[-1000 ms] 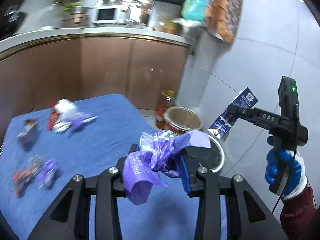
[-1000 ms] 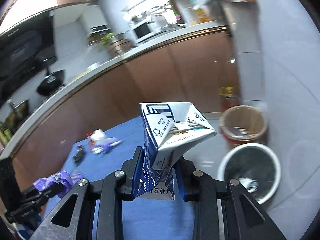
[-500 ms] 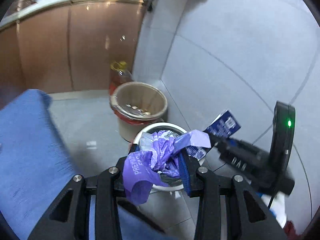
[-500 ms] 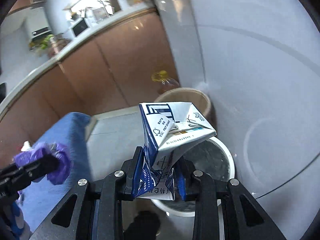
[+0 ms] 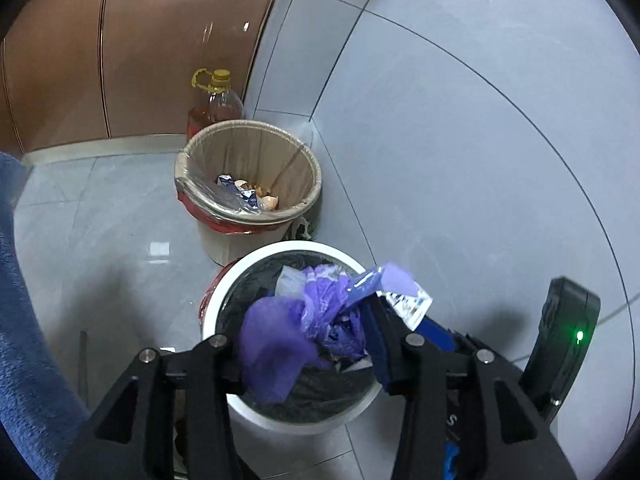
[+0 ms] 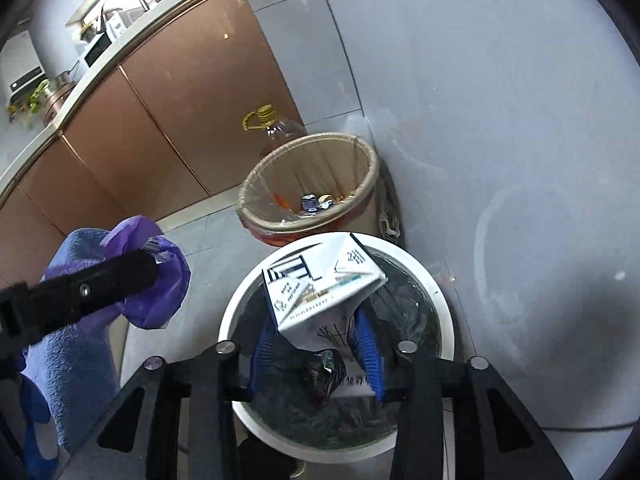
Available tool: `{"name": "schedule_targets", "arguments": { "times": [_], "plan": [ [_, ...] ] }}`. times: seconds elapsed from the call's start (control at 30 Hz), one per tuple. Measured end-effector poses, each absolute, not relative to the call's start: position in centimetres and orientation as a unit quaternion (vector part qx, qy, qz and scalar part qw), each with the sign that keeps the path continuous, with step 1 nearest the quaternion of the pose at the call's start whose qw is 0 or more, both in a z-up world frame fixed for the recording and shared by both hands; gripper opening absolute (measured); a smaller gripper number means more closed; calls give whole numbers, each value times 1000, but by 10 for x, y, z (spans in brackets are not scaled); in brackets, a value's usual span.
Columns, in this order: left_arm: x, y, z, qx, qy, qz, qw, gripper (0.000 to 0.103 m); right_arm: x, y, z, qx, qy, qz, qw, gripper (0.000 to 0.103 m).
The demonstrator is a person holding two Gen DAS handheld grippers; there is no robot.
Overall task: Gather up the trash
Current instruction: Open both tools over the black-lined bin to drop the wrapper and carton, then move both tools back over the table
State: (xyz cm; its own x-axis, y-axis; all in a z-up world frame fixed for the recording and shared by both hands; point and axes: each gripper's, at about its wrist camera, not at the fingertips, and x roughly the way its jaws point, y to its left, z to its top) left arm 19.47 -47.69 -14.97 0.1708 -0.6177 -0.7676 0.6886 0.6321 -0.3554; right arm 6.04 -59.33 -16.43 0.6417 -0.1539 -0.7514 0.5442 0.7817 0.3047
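My left gripper (image 5: 308,344) is shut on a crumpled purple wrapper (image 5: 296,320) and holds it over the white bin with a black liner (image 5: 224,292). My right gripper (image 6: 316,356) has its jaws spread apart around a crushed blue-and-white carton (image 6: 320,284) above the same white bin (image 6: 436,300); the carton still sits between the fingers. The left gripper with the purple wrapper (image 6: 152,276) shows at the left of the right wrist view. The right gripper's body (image 5: 560,344) shows at the right of the left wrist view.
A beige bin with a clear liner (image 5: 248,172) holds scraps just behind the white bin. An oil bottle with a yellow cap (image 5: 216,100) stands behind it by the brown cabinets (image 5: 140,40). The grey tiled wall (image 5: 460,120) is close on the right. The blue tablecloth edge (image 5: 16,320) is at the left.
Both grippers have swung from the blue table to above the white bin and lowered toward it. The right gripper's jaws have spread apart around the carton.
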Motion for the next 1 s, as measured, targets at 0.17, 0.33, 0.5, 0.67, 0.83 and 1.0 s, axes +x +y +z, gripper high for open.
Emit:
{"name": "schedule_targets", "arguments": {
  "times": [0.17, 0.33, 0.5, 0.67, 0.83, 1.0],
  "plan": [
    [202, -482, -152, 22, 485, -424, 765, 53, 54, -598, -163, 265, 371, -210, 865, 50],
    [200, -477, -144, 21, 477, -427, 768, 53, 52, -597, -158, 263, 367, -213, 866, 54],
    [195, -456, -123, 8, 459, -422, 782, 53, 48, -587, -149, 269, 361, -202, 870, 55],
    [179, -416, -81, -6, 406, -407, 819, 53, 35, -559, -108, 245, 320, -184, 897, 63],
    [151, -359, -33, -22, 323, -377, 868, 54, 14, -523, -49, 208, 263, -185, 924, 89],
    [122, -302, 5, -28, 273, -346, 897, 64, -4, -480, 0, 171, 218, -165, 947, 103]
  ]
}}
